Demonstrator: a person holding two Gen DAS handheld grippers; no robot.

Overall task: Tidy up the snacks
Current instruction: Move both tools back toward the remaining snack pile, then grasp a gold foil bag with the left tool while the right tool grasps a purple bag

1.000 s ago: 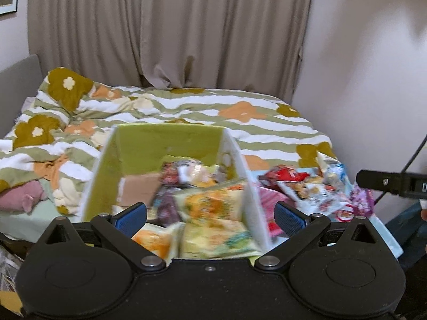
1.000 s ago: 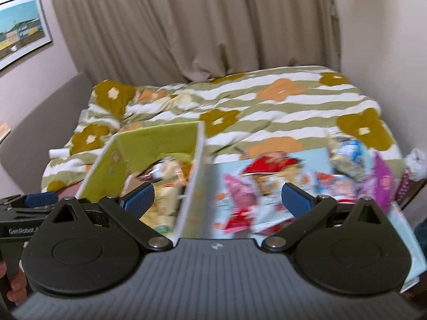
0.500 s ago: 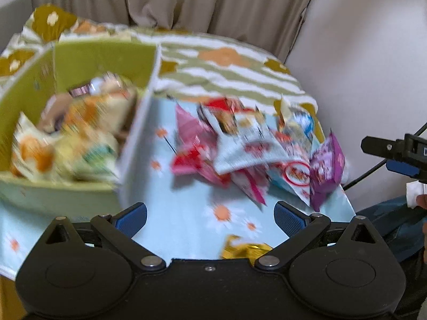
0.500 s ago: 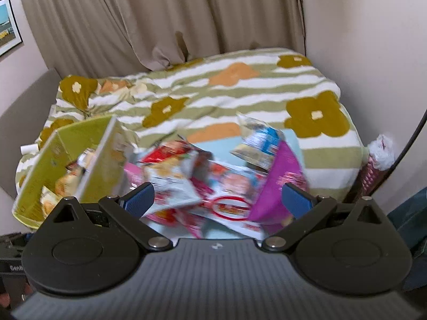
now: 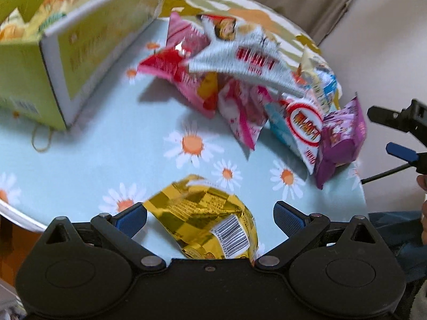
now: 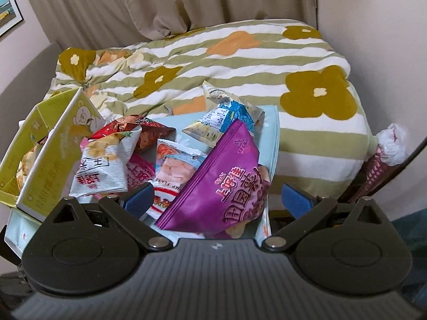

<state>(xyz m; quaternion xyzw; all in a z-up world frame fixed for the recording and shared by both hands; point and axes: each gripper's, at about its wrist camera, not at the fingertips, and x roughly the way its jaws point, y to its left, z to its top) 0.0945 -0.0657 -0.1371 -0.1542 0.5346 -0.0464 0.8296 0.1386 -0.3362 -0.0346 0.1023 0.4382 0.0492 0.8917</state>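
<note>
Your left gripper [image 5: 209, 220] is sitting with its jaws spread wide, and a gold foil snack pack [image 5: 202, 224] is lying between the blue pads without either pad touching it. That pack is only showing up in the left wrist view; its long axis is running diagonally, barcode end pointing toward your tool and the crinkled end pointing away to the left.

Your right gripper [image 6: 217, 200] is also gaping wide, holding nothing, with a purple snack bag [image 6: 221, 186] filling the gap between the fingers. The bag's long axis is running from lower left to upper right, sealed top edge pointing away toward the bed.

Further out, the left view is showing the daisy-print tablecloth [image 5: 112, 144] with the pile of snack packets [image 5: 248, 66] in the middle and the green box [image 5: 80, 45] off to the left, already holding some yellow packs. Only the right view is giving you the striped flower blanket [image 6: 240, 64] and the curtain [image 6: 160, 2] behind the table. Your right tool's fingertips are poking into the left view at the far right edge.
</note>
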